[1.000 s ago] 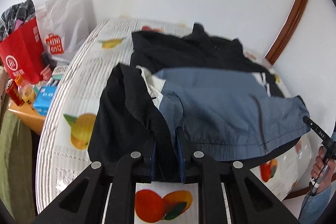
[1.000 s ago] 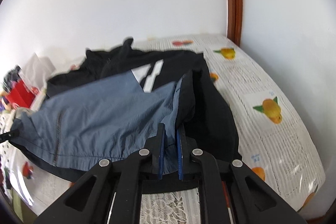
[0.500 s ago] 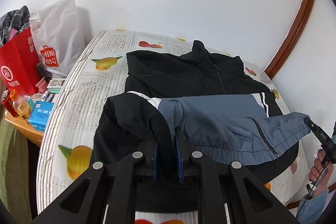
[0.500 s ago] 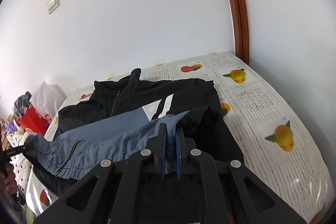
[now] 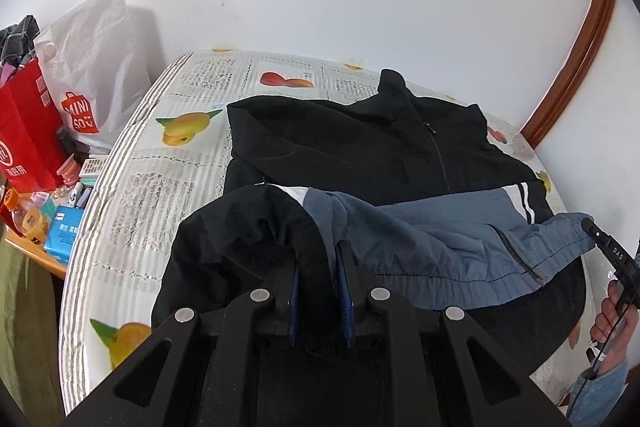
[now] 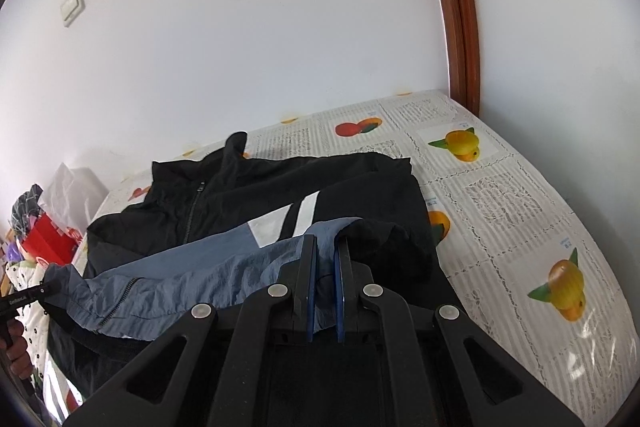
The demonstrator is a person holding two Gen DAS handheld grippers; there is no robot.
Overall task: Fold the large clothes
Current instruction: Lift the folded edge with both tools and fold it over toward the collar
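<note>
Jacket [image 5: 360,155] spread on surface [image 5: 168,163], lower hem lifted, spanned between tools. Left tool [image 5: 320,263] clamped on hem's black corner; right tool [image 6: 325,259] clamped on blue corner. Fabric thin, limp, likely slippery: grip hem corners, keep span taut.

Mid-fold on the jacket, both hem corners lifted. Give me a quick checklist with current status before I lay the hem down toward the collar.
1. Left hand-held gripper shut on the jacket hem: ok, fabric clamped between the pads.
2. Right hand-held gripper shut on the hem: ok, blue fabric between the pads.
3. Hem span between grippers taut: not ok, the blue panel sags and wrinkles.
4. Collar end lying flat on the tablecloth: ok.
5. Sleeves tucked under the fold: cannot tell.
6. Landing area free of the shopping bags: ok, they stand off the table's edge.
</note>
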